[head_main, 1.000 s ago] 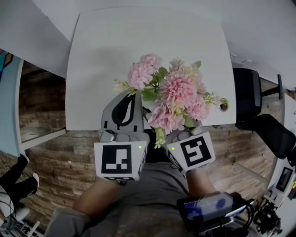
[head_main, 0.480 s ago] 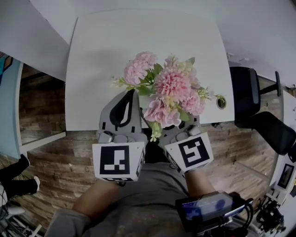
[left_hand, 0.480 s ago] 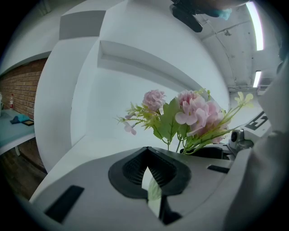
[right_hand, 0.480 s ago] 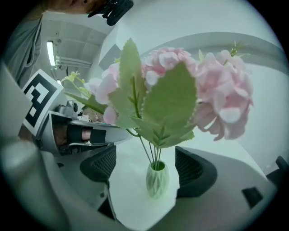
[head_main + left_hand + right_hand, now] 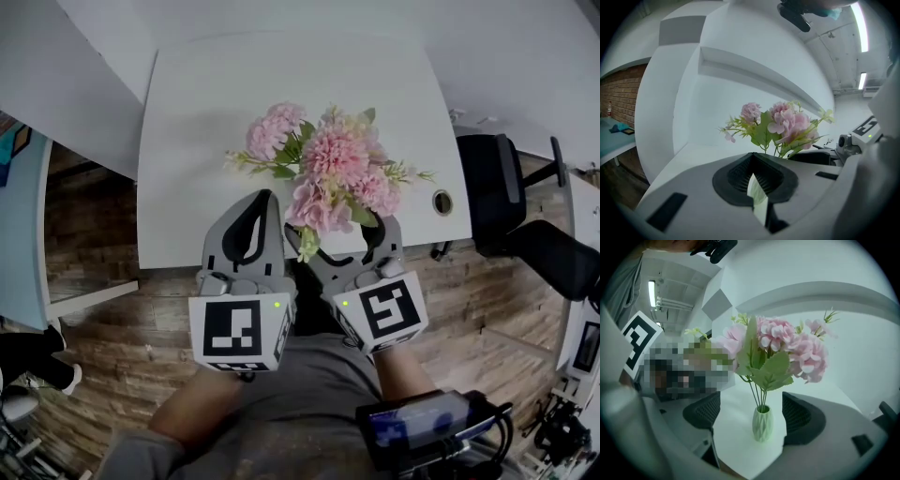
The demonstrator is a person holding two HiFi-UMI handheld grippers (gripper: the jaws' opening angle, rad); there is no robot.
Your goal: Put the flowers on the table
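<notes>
Flanking the small pale vase [image 5: 762, 423] without touching it, the right gripper [image 5: 752, 414] has its jaws spread wide and grips nothing, which suggests the vase now bears its own weight. Just beside it, the left gripper [image 5: 261, 204] points forward with its jaws pressed together and empty, apparently kept clear of the stems. The pink flowers [image 5: 333, 171] rise upright from the vase, which stands near the front edge of the white table [image 5: 206, 112], so the placing looks essentially done. Backing out straight should avoid brushing the leaves.
</notes>
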